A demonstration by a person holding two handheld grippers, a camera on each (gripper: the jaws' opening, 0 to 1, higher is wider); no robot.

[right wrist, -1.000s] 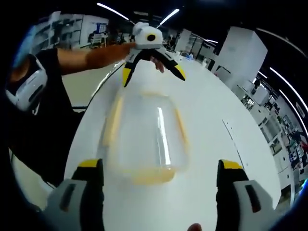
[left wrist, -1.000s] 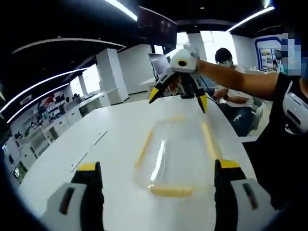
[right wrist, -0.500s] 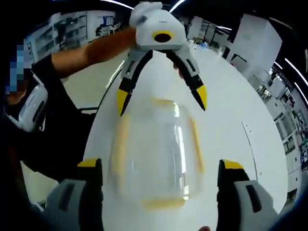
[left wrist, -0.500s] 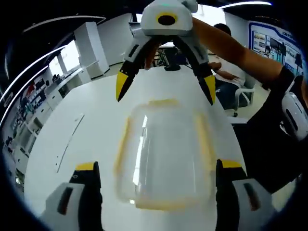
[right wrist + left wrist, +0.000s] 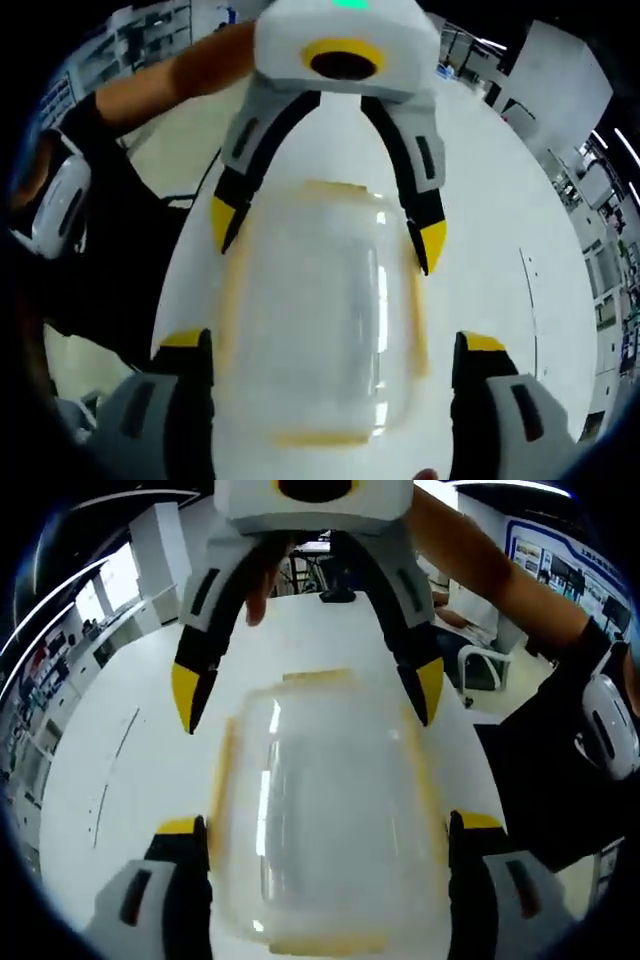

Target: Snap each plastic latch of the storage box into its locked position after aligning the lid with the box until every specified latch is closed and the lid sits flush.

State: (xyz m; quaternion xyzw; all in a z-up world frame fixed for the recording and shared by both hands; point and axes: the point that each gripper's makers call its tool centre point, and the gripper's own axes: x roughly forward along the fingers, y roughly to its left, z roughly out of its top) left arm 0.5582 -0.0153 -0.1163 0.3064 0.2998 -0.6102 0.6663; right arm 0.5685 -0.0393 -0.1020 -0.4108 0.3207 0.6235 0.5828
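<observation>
One clear storage box (image 5: 330, 815) with yellow latches (image 5: 318, 679) along its edges lies flat on the white table (image 5: 130, 770), filling the centre of both views. Its transparent lid (image 5: 320, 320) is in place on top; motion blur prevents telling whether any latch is snapped down.

In the left gripper view, the left gripper (image 5: 327, 840) rises from the bottom of the frame with its jaws spread wide, one yellow-tipped jaw on either side of the box's near end, not touching it. The right gripper (image 5: 310, 695) enters from the top centre, jaws likewise spread apart and straddling the far end of the box.

In the right gripper view the arrangement is mirrored: the right gripper (image 5: 327, 360) spans the near end from the bottom of the frame, and the left gripper (image 5: 328, 235) straddles the far end from the top.

A person's bare forearm (image 5: 480, 575) and dark sleeve (image 5: 560, 740) occupy the right side of the left gripper view.
</observation>
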